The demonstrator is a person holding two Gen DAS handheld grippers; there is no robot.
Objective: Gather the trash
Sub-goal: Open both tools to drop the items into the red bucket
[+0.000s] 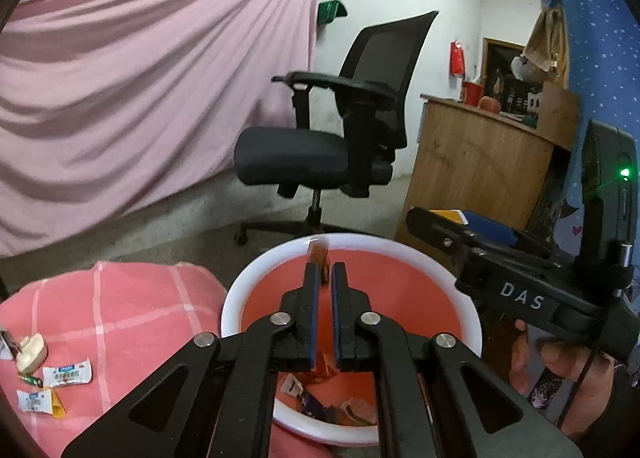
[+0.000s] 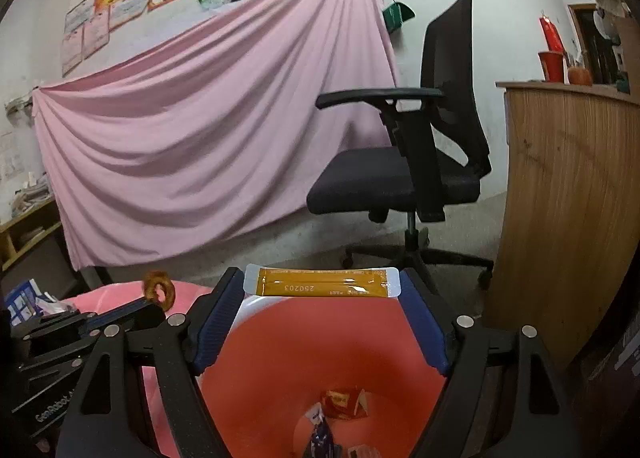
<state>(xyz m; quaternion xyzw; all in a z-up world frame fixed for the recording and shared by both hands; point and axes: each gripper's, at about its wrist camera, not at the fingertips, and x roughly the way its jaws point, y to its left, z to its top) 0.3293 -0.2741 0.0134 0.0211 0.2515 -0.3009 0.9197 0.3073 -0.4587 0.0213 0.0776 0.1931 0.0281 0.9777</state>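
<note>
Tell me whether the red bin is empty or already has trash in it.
Not empty. The red bin holds several wrappers at its bottom, seen between the right gripper fingers.

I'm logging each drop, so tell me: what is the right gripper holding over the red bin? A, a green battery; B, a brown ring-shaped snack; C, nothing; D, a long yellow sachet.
D: the right gripper spans a long yellow sachet endwise above the red bin.

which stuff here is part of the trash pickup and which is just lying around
Job: left gripper shut on brown scrap; right gripper holding orange sachet; red bin; wrappers on the pink checked cloth.

Lying about: office chair, pink sheet, wooden counter.
</note>
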